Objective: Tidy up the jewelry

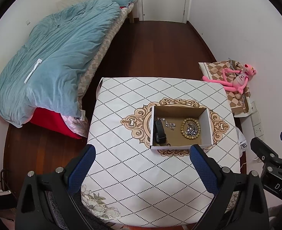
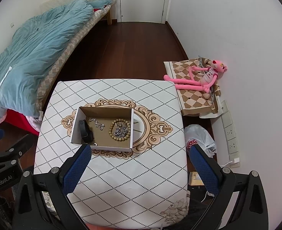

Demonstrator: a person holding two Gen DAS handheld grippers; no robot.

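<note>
An open cardboard box (image 1: 208,126) (image 2: 74,126) stands mid-table on a patterned white cloth. Inside lie a black wristband (image 1: 159,131) (image 2: 83,130), a silver chain (image 1: 168,124) (image 2: 97,124), and a wooden bead bracelet (image 1: 190,128) (image 2: 119,131) around a silver piece. My left gripper (image 1: 143,164) is open and empty, held above the table's near side. My right gripper (image 2: 141,164) is open and empty, also short of the box. The right gripper shows at the right edge of the left wrist view (image 1: 271,157); the left gripper shows at the left edge of the right wrist view (image 2: 6,149).
The small table (image 1: 131,172) (image 2: 121,182) stands on a dark wood floor. A bed with a blue duvet (image 1: 54,57) (image 2: 29,57) is at left. A pink plush toy (image 1: 237,78) (image 2: 202,76) lies on a checked mat at right. A plastic bag (image 2: 200,138) sits by the wall.
</note>
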